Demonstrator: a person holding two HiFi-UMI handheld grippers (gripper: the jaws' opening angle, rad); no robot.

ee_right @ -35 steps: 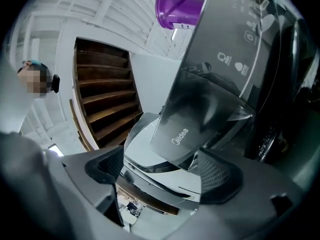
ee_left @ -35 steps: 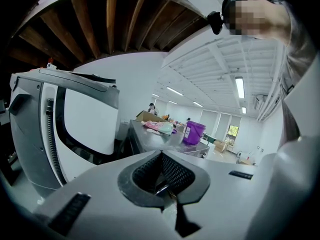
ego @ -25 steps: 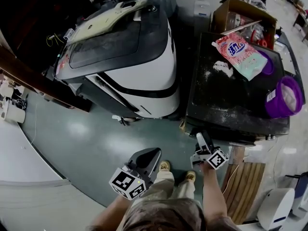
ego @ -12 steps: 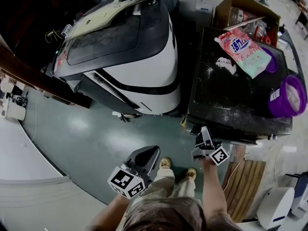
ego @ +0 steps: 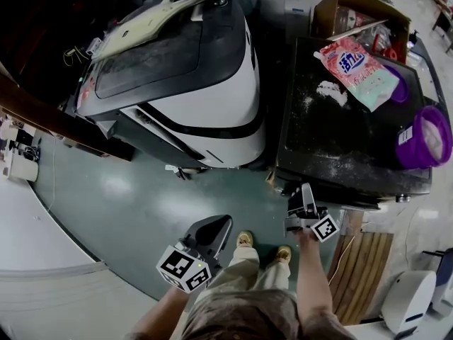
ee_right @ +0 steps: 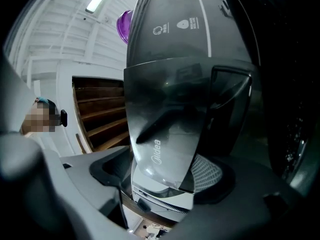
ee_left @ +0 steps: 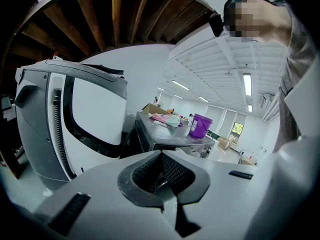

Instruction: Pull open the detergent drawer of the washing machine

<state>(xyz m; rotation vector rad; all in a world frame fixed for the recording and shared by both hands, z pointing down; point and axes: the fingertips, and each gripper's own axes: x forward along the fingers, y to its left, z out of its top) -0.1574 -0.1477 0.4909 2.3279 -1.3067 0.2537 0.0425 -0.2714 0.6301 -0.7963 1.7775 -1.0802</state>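
The dark washing machine (ego: 340, 147) stands at the right of the head view. My right gripper (ego: 303, 202) is up against its front edge. In the right gripper view, the grey drawer front (ee_right: 170, 119) with its printed logo lies between the jaws of the right gripper (ee_right: 162, 170). Those jaws have just been closing around it, and I see no firm pinch. My left gripper (ego: 209, 236) hangs low above the green floor, away from the machine. Its ribbed pads (ee_left: 150, 171) meet with nothing between them.
A large white and black appliance (ego: 205, 91) stands left of the washer. On the washer top lie a pink detergent bag (ego: 361, 66), spilled powder and a purple tub (ego: 421, 137). A cardboard box (ego: 354, 20) sits behind. Wooden slats (ego: 357, 261) lie at the right, by my feet.
The right gripper has tipped up slightly and edged closer to the washer's front edge. The left gripper has stayed almost where it was.
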